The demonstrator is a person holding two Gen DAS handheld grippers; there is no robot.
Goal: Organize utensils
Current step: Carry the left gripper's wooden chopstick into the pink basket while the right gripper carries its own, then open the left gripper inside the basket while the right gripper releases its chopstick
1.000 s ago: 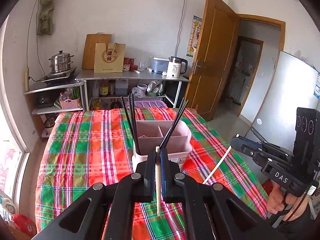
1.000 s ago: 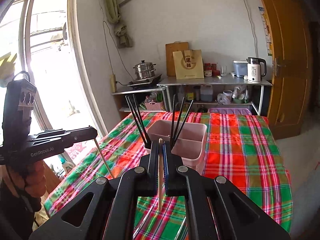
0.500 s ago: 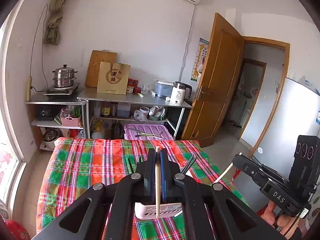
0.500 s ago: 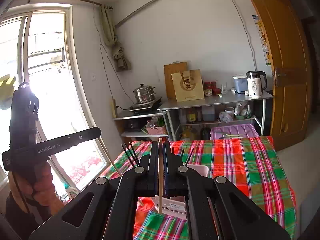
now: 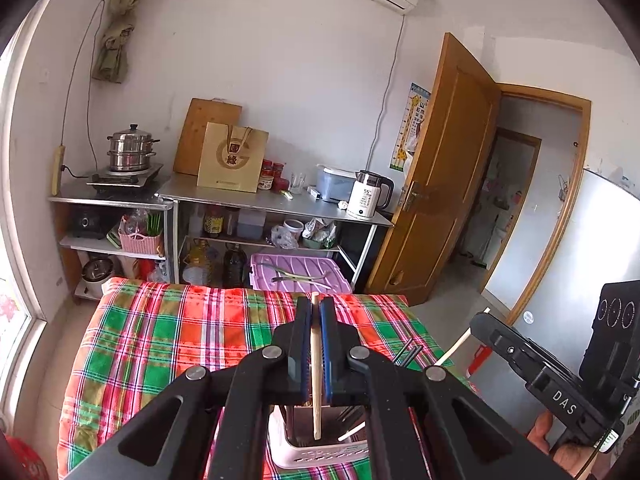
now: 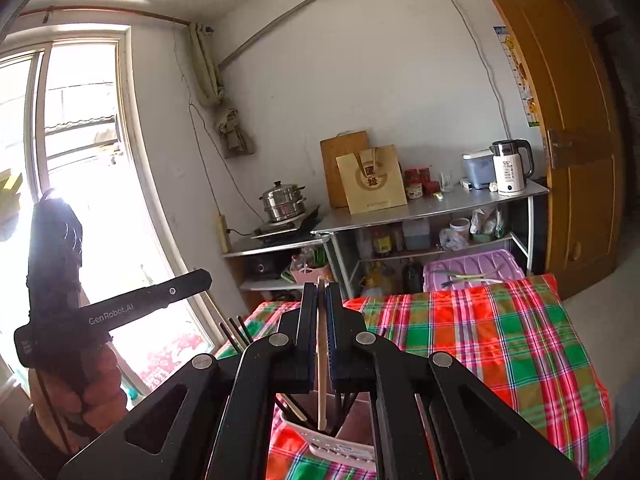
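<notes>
Left claw clamped on a pale chopstick, stick upright between the pads, lower end hanging over the holder. Right claw likewise clamped on a second pale chopstick, upright, tip just above the holder. Holder: whitish slotted caddy, standing on the plaid-covered worktop at its near edge, largely hidden under the claws. Dark chopsticks leaning out of the holder's left side, more dark ones poking up on its right side. Further pale stick lying slanted inside the holder; exact compartment not discernible. Right claw also seen from the left view at lower right, pale stick projecting below its tip; hand under it, partly cut off by the frame. Left claw seen from the right view at left, hand gripping its handle against the bright window. Beyond the worktop's far edge: purple bin, steel shelf with kettle and paper bag.
</notes>
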